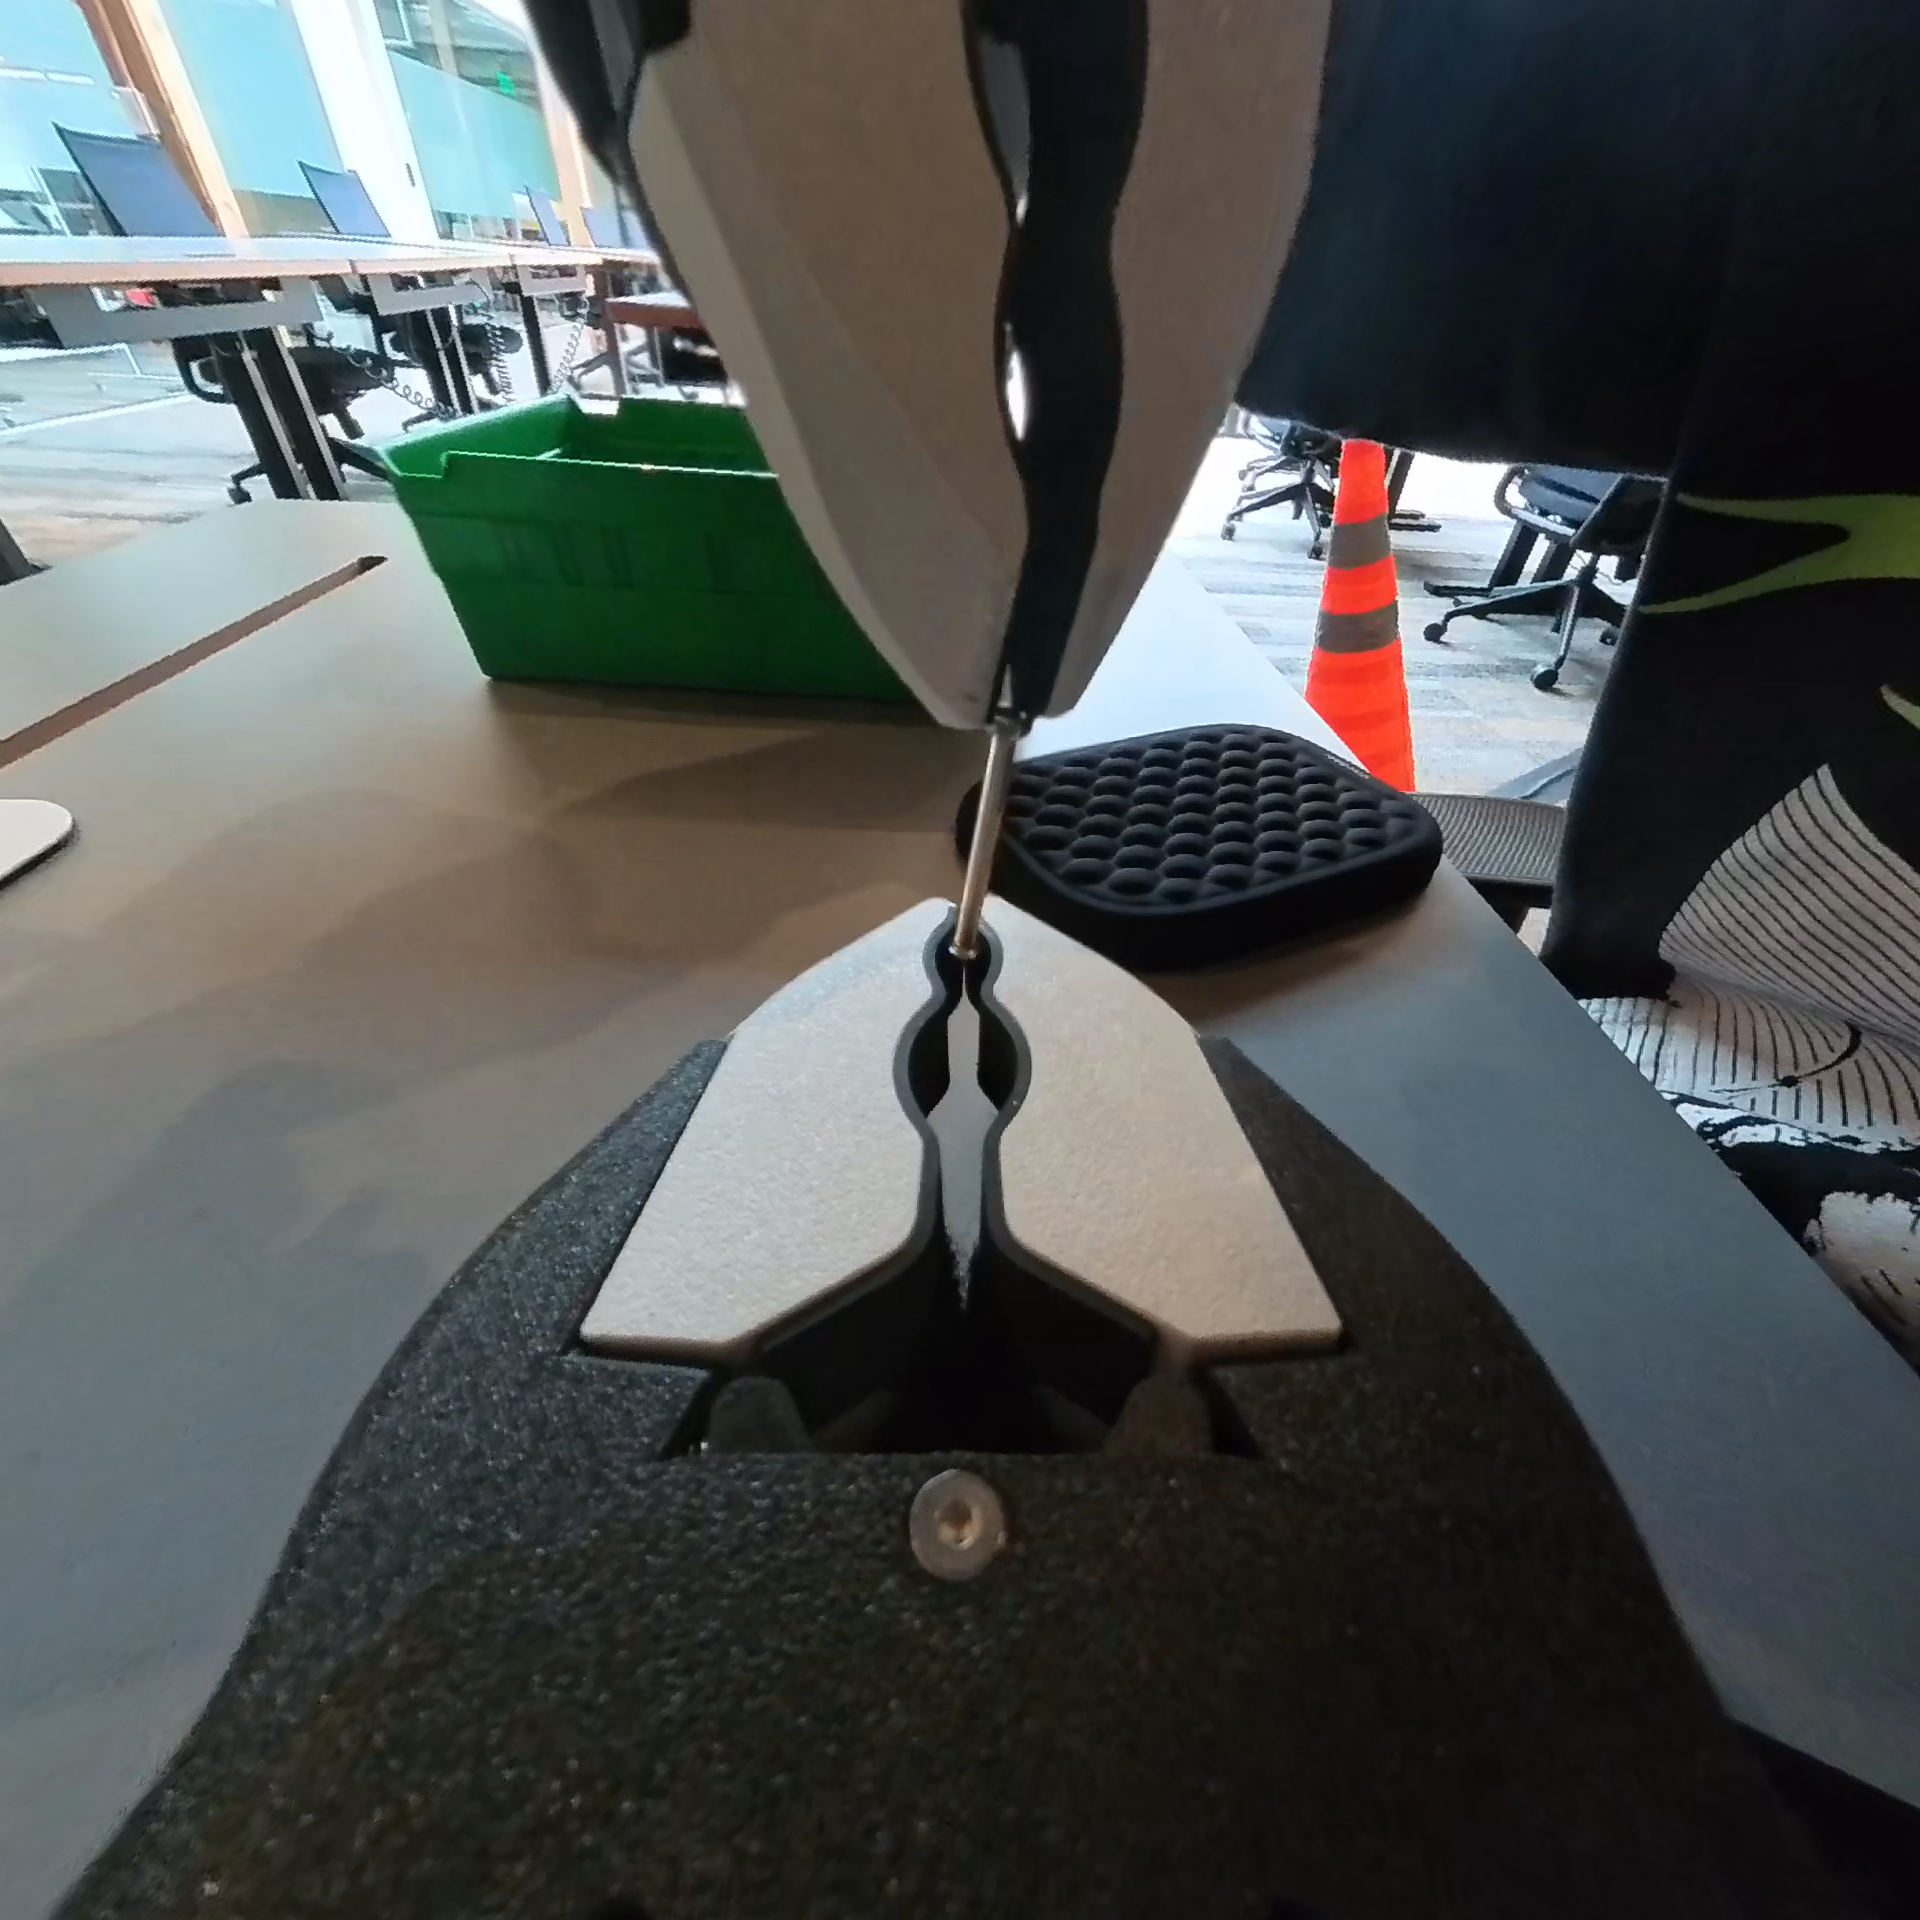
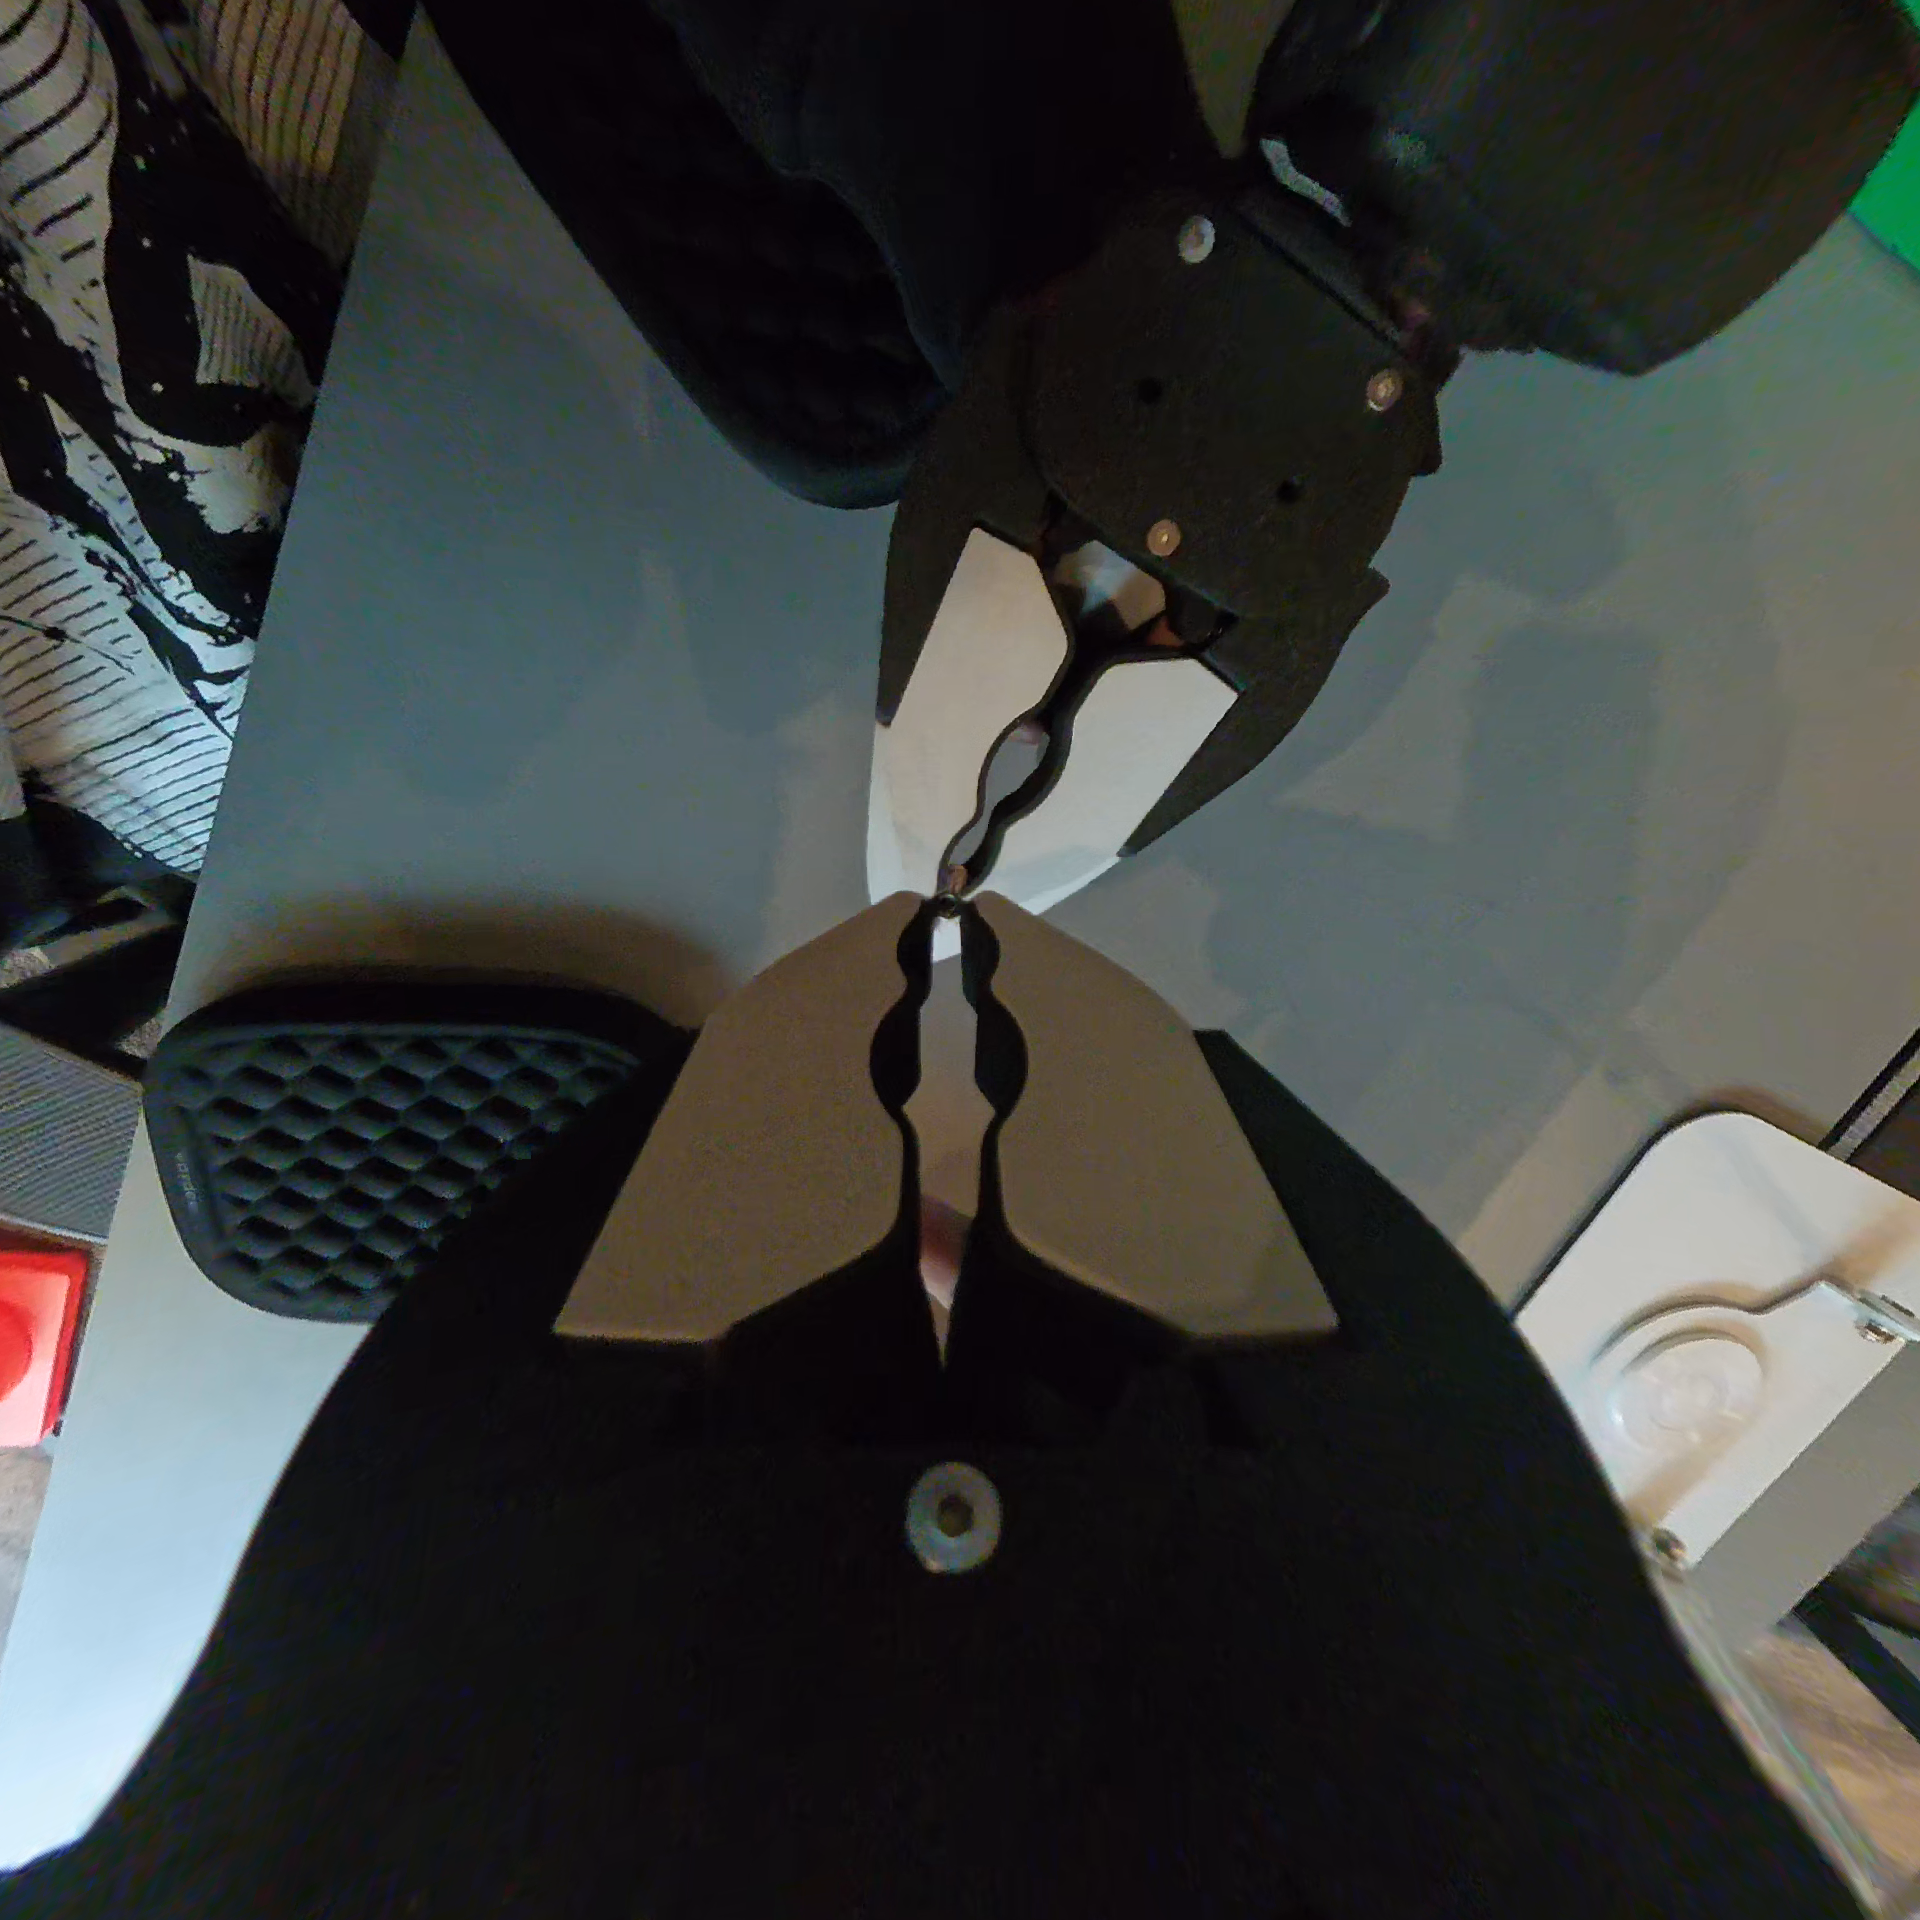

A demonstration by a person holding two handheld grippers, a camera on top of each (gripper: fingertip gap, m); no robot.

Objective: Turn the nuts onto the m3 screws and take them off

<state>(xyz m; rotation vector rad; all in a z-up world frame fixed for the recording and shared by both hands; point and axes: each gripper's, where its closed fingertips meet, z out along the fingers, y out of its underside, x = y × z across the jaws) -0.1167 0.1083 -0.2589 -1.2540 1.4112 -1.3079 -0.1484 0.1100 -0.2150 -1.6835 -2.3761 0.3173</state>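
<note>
Two grippers are met tip to tip above the grey tabletop, with one slim silver screw spanned between them. From the left, the left gripper is closed on the lower end of the screw, which sits in the front notch of its fingers; the small collar there may be the head or a nut, and which cannot be told. Further right and above, the right gripper is closed on the upper end, where a small ring-like piece, probably the nut, is seen in the right wrist view. A black honeycomb mat lies just behind, near the tabletop edge, and a green bin stands further back.

Cross-threading is judged the main risk, caused by the two grippers being turned out of line. The tiny part could also be squeezed out and lost over the edge if either grip is eased while twisting.
</note>
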